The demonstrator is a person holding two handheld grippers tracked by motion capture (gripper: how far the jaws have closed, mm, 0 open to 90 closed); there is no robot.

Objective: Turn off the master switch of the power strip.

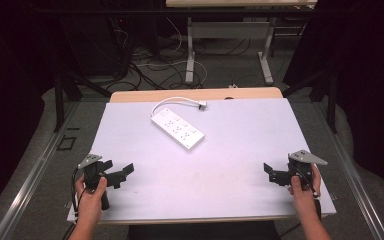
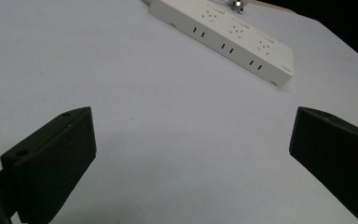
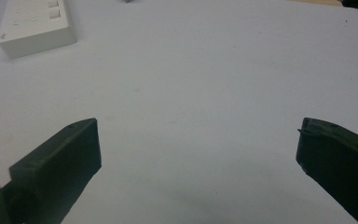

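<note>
Ahead, well apart from my two wide-open, empty claws — left claw (image 1: 122, 172), right claw (image 1: 271, 172) — lies the white power strip (image 1: 177, 129) on the surface (image 1: 240, 130).

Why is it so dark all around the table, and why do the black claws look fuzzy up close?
High view: light falls on the white table, so the power strip shows clearly while the room around sinks into shadow. Left gripper view: the near jaws look soft and throw faint shadows. Right gripper view: the picture is dimmer and greyer, the jaws soft too.

A white power strip (image 1: 177, 128) lies flat and diagonal on the table's far-middle, its cord curling behind.
</note>
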